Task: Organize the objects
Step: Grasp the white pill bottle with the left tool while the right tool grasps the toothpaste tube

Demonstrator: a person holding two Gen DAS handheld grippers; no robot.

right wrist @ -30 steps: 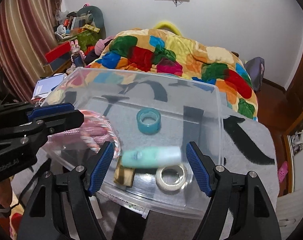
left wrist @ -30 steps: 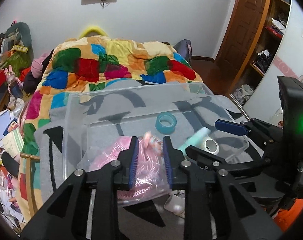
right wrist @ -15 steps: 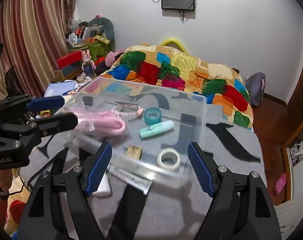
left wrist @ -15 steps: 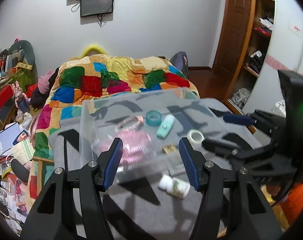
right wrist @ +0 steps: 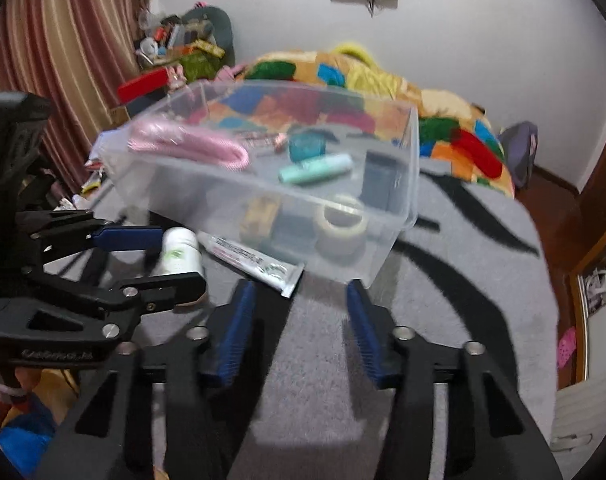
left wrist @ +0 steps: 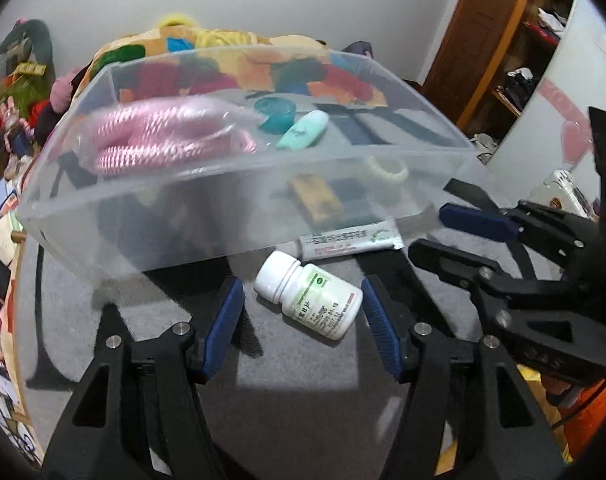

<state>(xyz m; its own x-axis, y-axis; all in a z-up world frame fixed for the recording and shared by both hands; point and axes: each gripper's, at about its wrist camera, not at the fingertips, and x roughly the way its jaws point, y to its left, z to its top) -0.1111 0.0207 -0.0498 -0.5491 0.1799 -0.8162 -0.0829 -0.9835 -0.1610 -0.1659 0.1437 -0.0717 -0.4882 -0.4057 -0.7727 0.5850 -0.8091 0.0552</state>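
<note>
A clear plastic bin stands on the grey blanket. It holds a pink rope bundle, a teal tape ring, a mint tube, a beige tape roll and a small gold box. A white pill bottle lies in front of the bin, between the fingers of my open left gripper. A white ointment tube lies beside it. My right gripper is open and empty, near the bin's corner.
The grey blanket with black stripes covers the surface. A patchwork quilt lies behind the bin. Cluttered shelves and curtains are at the left, a wooden door and shelves at the right.
My left gripper let go of the pink rope bundle in the bin, opened, drew back and came down around the pill bottle. My right gripper pulled back from the bin and lowered.
</note>
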